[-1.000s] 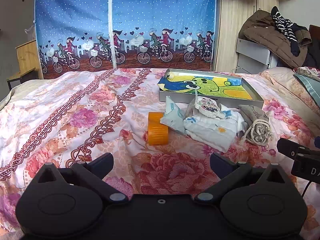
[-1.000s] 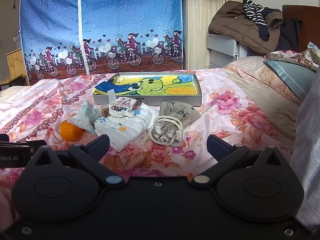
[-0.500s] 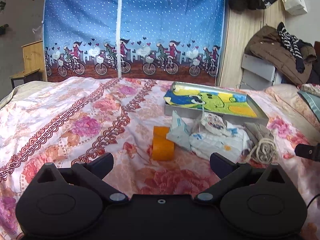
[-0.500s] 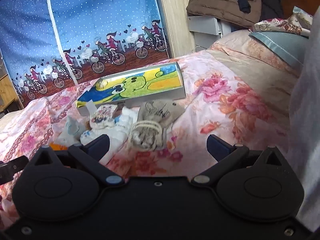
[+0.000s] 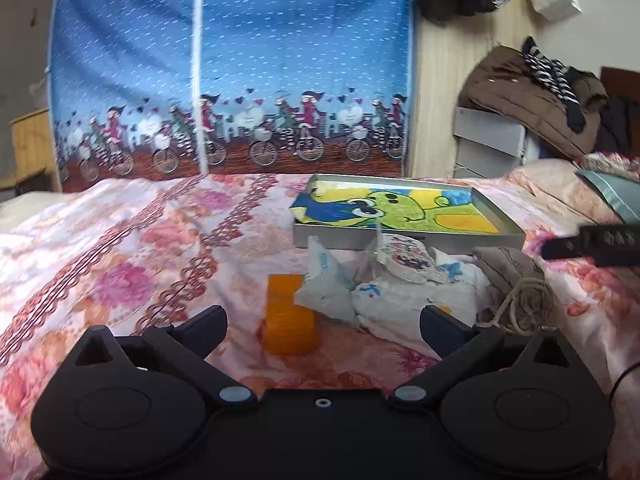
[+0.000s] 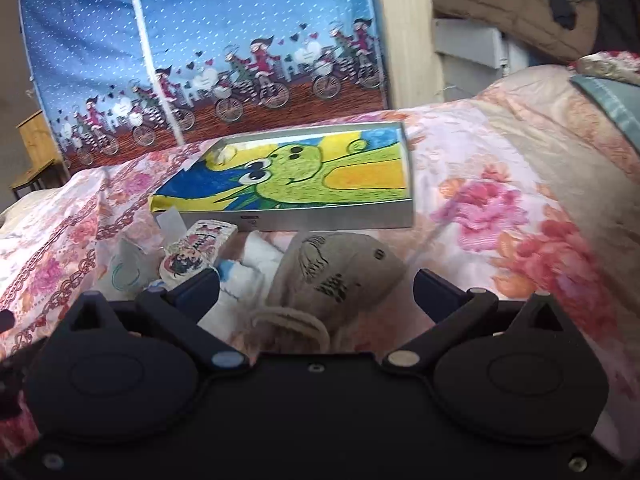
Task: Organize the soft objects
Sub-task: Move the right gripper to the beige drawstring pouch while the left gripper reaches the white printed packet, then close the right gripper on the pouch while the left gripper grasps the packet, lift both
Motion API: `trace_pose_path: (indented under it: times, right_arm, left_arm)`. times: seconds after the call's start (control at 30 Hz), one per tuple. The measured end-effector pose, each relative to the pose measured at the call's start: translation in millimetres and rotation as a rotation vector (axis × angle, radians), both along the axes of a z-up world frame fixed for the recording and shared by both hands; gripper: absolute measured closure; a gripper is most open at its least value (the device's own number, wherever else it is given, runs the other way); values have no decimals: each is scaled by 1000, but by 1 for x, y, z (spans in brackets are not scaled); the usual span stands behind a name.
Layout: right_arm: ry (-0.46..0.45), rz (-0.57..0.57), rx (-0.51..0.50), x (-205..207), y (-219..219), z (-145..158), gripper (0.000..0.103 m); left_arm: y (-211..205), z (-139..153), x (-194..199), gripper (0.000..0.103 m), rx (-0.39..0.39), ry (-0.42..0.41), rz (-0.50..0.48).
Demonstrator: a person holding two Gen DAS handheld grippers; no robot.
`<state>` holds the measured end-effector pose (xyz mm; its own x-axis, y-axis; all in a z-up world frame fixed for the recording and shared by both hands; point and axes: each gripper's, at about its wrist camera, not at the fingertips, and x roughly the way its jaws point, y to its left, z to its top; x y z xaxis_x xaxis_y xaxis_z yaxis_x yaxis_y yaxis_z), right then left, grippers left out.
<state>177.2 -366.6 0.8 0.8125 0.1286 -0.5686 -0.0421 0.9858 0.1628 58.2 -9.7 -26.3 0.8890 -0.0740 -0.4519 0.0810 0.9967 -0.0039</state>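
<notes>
On a flowered bedspread (image 5: 120, 240), the right gripper (image 6: 316, 284) has closed in over the past second on the grey drawstring pouch (image 6: 340, 268), which now lies between its spread, empty jaws, just in front of the metal tray (image 6: 332, 218). The left gripper (image 5: 322, 320), jaws likewise released, has edged nearer the orange sponge (image 5: 290, 320) lying short of the tray. Beside the sponge, nearer the tray, sit a crumpled white packet (image 5: 326, 284), a folded white cloth (image 5: 416, 300) and a round printed pad (image 5: 408, 258), all still outside the tray. The advance suggests the pouch will be lifted first; nothing has been sorted yet.
</notes>
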Motion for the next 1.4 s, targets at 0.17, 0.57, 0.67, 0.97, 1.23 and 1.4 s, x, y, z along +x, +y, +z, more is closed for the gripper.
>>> trace_pose_path:
  times: [0.17,0.57,0.67,0.97,1.23,1.4]
  right_arm:
    - [-16,26,-34,28,14,-7,0]
    - [-23,50,-31,33,15,-30,10]
    - [-1,55,-19,26,13,-33,18]
    - [44,50,7,26,14,-41,33]
    - [63,45,26,26,16,-45,40]
    - [70,54,23,26,21,-45,49]
  left_arm:
    - [-17,-10,17,1,26,-41,-106]
    - [-26,-25,106,16,-113,16,-227]
    - [-23,-28,119,19,-211,68,-223]
    - [-26,-36,153,39,-378,235,-165]
    - [-28,-45,164,60,-408,264,-118]
    - [-29,-50,164,69,-400,276,-122]
